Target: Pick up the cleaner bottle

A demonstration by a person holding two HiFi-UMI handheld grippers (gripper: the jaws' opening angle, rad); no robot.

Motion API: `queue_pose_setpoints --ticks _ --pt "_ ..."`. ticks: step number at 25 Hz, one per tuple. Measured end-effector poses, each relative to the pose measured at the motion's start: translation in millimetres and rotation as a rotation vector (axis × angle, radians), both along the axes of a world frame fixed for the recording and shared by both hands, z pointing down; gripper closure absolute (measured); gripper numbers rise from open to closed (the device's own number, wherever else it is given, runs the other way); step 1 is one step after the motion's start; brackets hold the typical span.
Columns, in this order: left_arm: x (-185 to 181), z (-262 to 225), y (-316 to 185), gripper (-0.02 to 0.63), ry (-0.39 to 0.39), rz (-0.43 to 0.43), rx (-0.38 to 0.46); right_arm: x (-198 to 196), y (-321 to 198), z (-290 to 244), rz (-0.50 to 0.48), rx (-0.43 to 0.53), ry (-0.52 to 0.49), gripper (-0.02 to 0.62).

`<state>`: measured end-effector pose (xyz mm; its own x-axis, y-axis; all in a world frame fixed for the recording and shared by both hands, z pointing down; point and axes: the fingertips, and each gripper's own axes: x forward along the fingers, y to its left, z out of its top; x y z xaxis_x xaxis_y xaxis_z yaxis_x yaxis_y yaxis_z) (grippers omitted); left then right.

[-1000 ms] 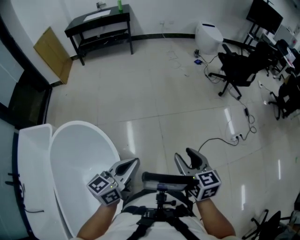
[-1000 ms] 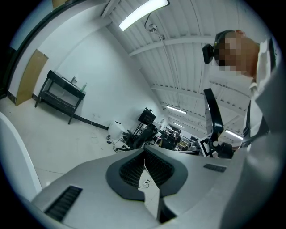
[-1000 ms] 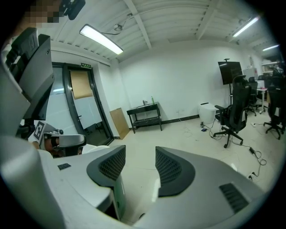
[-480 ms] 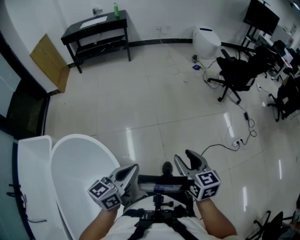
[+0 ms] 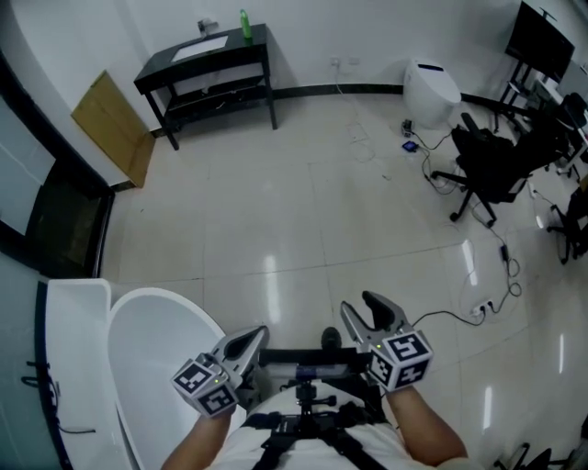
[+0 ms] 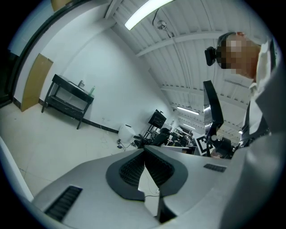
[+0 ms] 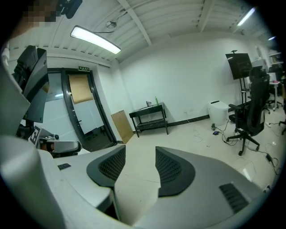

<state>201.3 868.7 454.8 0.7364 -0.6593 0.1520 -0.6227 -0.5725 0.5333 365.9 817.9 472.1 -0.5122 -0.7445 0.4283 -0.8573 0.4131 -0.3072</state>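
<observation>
Green cleaner bottle (image 5: 245, 25) stands upright at the right end of the black bench (image 5: 207, 57), which sits against the wall, well apart from both grippers. Left gripper (image 6: 144, 151): jaws closed tip to tip, holding nothing. Right gripper (image 7: 139, 156): jaws wide apart and empty, pointing toward the bench.

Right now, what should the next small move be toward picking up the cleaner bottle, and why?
Probably step toward the black table by the far wall: the green cleaner bottle stands on its top, far across the floor from the right tongs, which are open and empty.
</observation>
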Motion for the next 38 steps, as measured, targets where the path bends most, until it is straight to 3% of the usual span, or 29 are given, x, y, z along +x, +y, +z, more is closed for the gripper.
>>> queue_pose_setpoints --ticks 9,19,29,38 --pt "38.1 -12.1 -92.3 0.606 -0.001 -0.064 0.014 40.8 -96.7 -12.7 -0.045 0.012 -0.005 0.379" --pt "72.6 -14.8 -141.4 0.606 -0.024 -0.057 0.012 71.6 -143.1 -5.0 -0.044 0.001 -0.034 0.379" --pt "48.8 -2.1 -180.8 0.606 -0.007 -0.071 -0.012 58.3 -174.7 5.5 -0.033 -0.027 -0.021 0.379" --pt "-0.3 -3.0 -266.1 0.606 0.026 -0.061 0.014 11.9 -246.3 4.3 -0.023 -0.038 0.005 0.379"
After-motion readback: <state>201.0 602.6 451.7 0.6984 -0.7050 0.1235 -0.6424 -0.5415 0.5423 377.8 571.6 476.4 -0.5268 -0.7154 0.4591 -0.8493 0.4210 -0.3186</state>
